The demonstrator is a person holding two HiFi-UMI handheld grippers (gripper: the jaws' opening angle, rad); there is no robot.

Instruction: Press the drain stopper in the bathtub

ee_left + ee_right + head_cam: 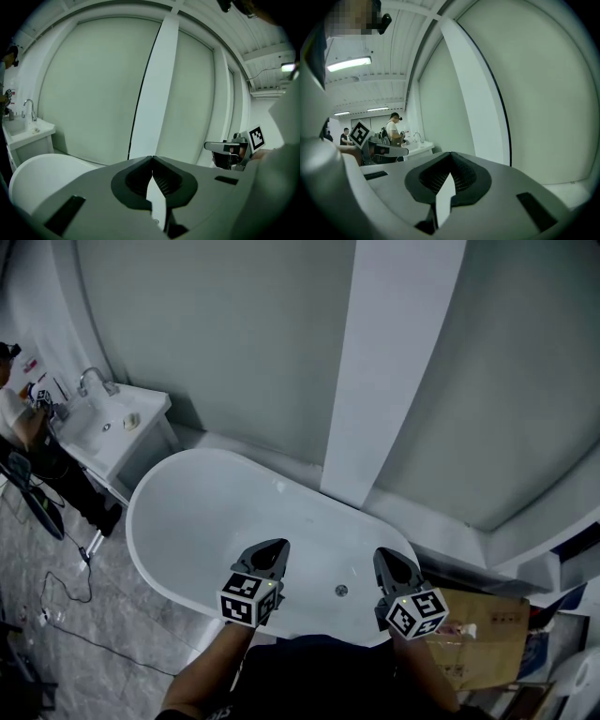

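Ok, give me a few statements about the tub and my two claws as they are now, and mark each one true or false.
1. In the head view, the drain stopper shows on the bathtub floor between the two claws. True.
2. The left claw is pressing on the drain stopper. False: it is held apart from it, off to the stopper's left.
3. The left claw and the right claw are both closed with nothing in them. True.
4. The cardboard box lies inside the bathtub. False: it sits outside, past the tub's right end.
5. A sink with a faucet stands beyond the tub's left end. True.
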